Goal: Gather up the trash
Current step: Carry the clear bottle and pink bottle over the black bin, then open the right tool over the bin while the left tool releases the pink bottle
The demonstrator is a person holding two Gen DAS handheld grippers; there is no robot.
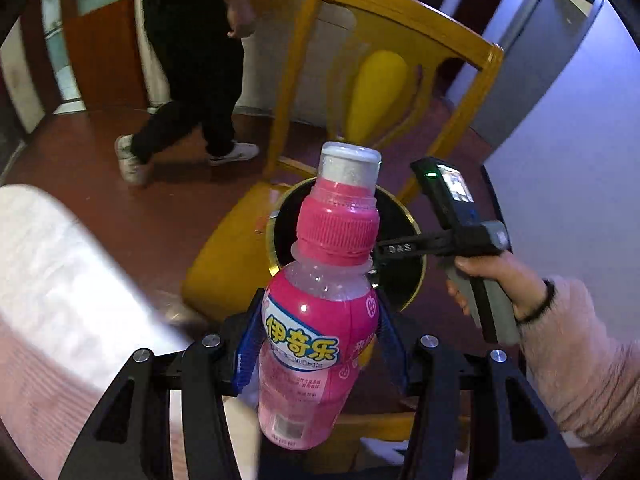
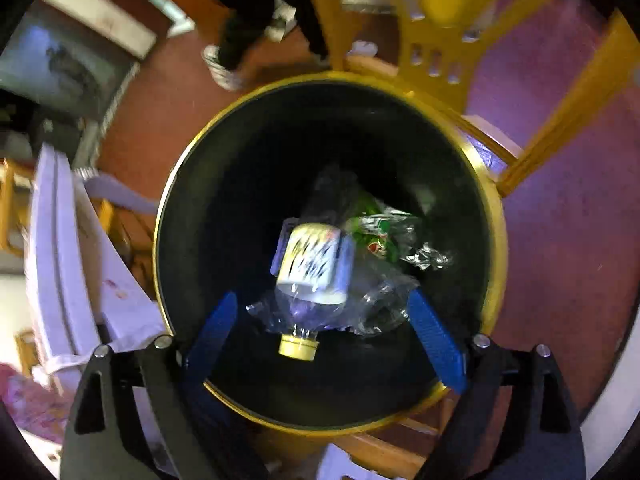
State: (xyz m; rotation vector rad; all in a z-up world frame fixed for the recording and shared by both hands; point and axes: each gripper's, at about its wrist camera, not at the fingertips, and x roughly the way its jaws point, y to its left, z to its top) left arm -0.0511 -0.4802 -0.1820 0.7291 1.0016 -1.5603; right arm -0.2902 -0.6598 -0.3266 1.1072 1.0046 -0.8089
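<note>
My left gripper (image 1: 318, 340) is shut on a pink drink bottle (image 1: 320, 320) with a pink cap, held upright above the floor near the black trash bin (image 1: 404, 280) with a gold rim. My right gripper (image 2: 320, 312) is open and empty, pointing straight down over the bin (image 2: 492, 240). Below it in the bin, a clear bottle with a white label and yellow cap (image 2: 312, 272) is blurred, with a crumpled green wrapper (image 2: 376, 232) beside it. The right gripper also shows in the left wrist view (image 1: 400, 248), over the bin.
A yellow wooden chair (image 1: 380, 80) stands behind the bin. A person in black trousers (image 1: 192, 80) walks across the red-brown floor at the back. A table with a white cloth (image 1: 60, 300) is at the left. A grey wall (image 1: 580, 160) is on the right.
</note>
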